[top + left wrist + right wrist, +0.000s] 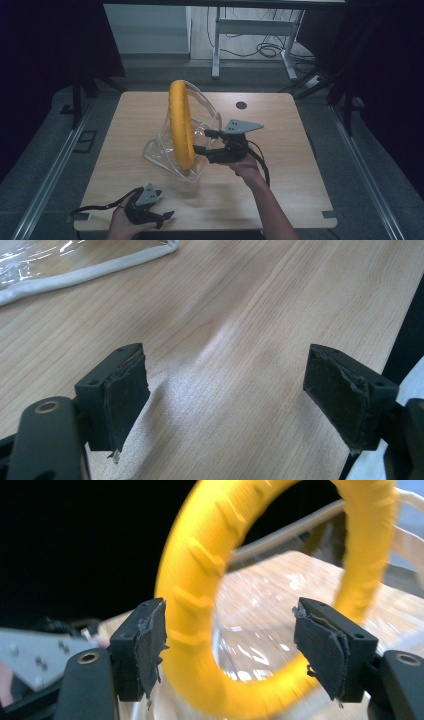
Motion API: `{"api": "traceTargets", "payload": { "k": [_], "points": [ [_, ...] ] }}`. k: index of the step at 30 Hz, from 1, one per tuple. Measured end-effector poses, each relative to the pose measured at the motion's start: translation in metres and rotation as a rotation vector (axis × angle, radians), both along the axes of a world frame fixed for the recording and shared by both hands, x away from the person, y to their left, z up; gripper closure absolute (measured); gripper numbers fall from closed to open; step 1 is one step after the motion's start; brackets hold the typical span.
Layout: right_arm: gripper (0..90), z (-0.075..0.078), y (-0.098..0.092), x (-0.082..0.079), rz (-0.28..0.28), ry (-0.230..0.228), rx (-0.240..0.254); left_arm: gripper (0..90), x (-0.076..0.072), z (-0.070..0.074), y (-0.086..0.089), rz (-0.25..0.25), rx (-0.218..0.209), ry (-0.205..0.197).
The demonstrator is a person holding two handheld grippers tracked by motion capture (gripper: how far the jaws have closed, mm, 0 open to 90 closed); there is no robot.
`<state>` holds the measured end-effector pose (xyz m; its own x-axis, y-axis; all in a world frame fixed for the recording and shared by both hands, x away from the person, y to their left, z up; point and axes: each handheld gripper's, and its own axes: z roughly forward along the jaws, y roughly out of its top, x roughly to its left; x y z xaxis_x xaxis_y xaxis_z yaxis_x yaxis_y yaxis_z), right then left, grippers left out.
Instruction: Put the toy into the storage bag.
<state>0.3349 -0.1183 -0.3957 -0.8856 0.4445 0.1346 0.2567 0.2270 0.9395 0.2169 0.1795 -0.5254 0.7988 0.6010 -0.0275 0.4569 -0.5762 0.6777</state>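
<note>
yellow ring (181,125) upright before parted right tongs (203,141)

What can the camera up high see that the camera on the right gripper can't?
The high view alone takes in the whole wooden table, the person's right hand, the right hand-held gripper from outside, and the yellow ring standing upright on edge. The right gripper view alone looks through the ring's hole, with that gripper's two black pads apart and not pressing on it. Both share the yellow ring, the clear plastic bag around it, the tabletop, and the left hand-held gripper, with its grey plate, near the table's front edge.
</note>
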Motion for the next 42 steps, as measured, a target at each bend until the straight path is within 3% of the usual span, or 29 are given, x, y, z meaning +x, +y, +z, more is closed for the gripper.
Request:
{"api": "traceTargets", "payload": {
  "k": [8,19,29,42],
  "points": [
    [29.7,-0.015,-0.038,-0.015,-0.049,-0.009,-0.033,18.0,0.001,0.001,0.0,0.008,-0.004,-0.002],
    [29.8,-0.055,-0.073,-0.026,-0.105,0.044,-0.088,18.0,0.002,0.001,0.0,0.011,-0.002,-0.003],
    [30.0,-0.084,-0.085,-0.029,-0.132,0.1,-0.107,18.0,0.002,0.0,0.0,0.012,0.0,0.001],
    [30.2,-0.089,-0.084,-0.03,-0.141,0.106,-0.11,18.1,0.001,0.001,0.001,0.013,0.001,-0.004]
  ]
}}
